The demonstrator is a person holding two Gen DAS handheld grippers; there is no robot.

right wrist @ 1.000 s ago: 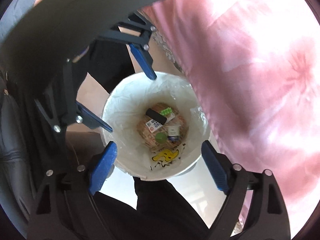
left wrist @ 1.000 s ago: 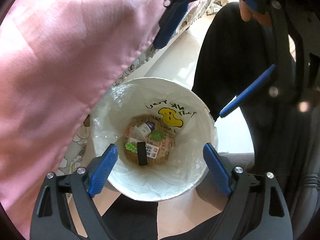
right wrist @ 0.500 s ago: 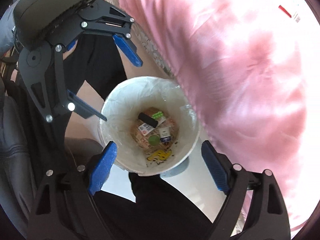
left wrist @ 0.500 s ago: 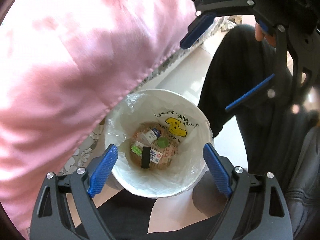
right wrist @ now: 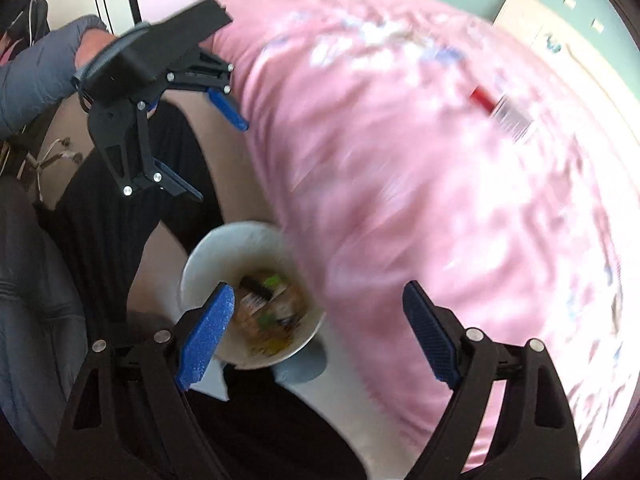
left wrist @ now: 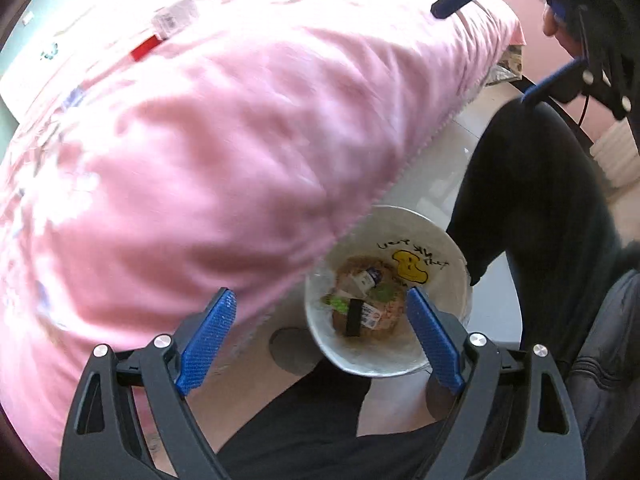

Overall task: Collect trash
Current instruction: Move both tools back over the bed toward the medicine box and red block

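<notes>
Since a second ago, both grippers have been raised and the white bin (left wrist: 386, 292) is seen smaller, beside the pink bed cover (left wrist: 240, 160). Small packets, a black bar and a green cap lie inside; "THANK YOU" is printed on its liner. Left gripper (left wrist: 320, 336) and right gripper (right wrist: 318, 334) are held apart, empty.

Right wrist view motion-blurred: the pink blanket (right wrist: 400, 160) smears, and the red-and-white item (right wrist: 504, 114) on it is unreadable. The bin (right wrist: 208, 252) rim at 3 o'clock is hidden under the blanket; its contents (right wrist: 268, 312) are a mush. In the left wrist view the blanket covers the bin's 9 o'clock edge, and the label print (left wrist: 370, 314) is too small to read.
</notes>
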